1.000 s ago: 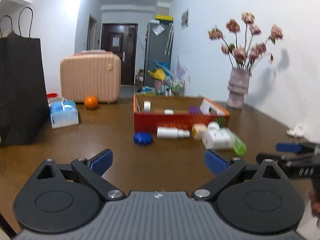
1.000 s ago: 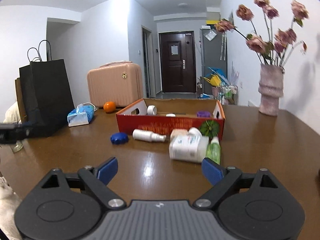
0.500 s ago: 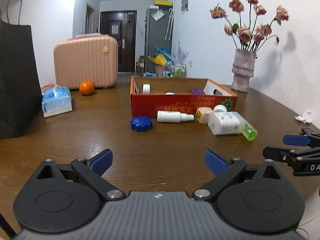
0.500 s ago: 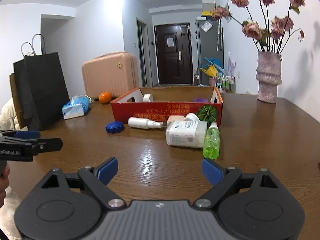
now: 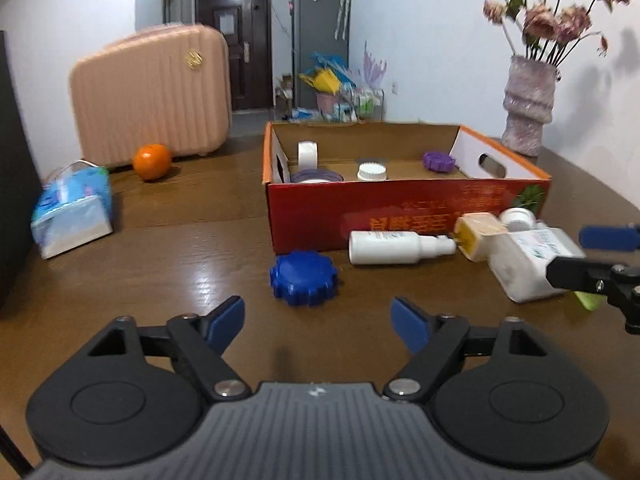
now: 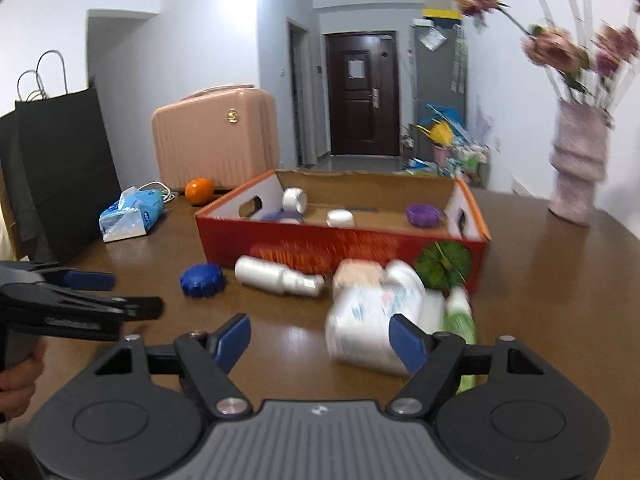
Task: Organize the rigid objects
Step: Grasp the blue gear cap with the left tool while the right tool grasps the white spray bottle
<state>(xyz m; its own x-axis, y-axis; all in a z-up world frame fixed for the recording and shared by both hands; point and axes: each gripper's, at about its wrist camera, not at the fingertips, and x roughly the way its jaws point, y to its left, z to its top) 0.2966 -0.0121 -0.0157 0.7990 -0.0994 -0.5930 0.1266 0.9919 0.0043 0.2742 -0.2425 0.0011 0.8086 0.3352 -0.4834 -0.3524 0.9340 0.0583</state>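
Left gripper (image 5: pixel 318 322), jaws closing with nothing between them, points at the blue gear-edged cap (image 5: pixel 304 278) before the red cardboard box (image 5: pixel 360 216). Right of the cap, against the box front: white spray bottle (image 5: pixel 394 247), yellow-capped container (image 5: pixel 478 236), blurred white labelled bottle (image 6: pixel 376 320), half-hidden green bottle (image 6: pixel 460 320). Right gripper (image 6: pixel 320 340), closing, empty, reaches the white bottle.

White walls (image 6: pixel 208 60) all round, a dark door (image 6: pixel 362 92) down the hallway, grey fridge (image 5: pixel 320 40) beside it, and ceiling light glaring off the brown wooden surface (image 5: pixel 180 248).
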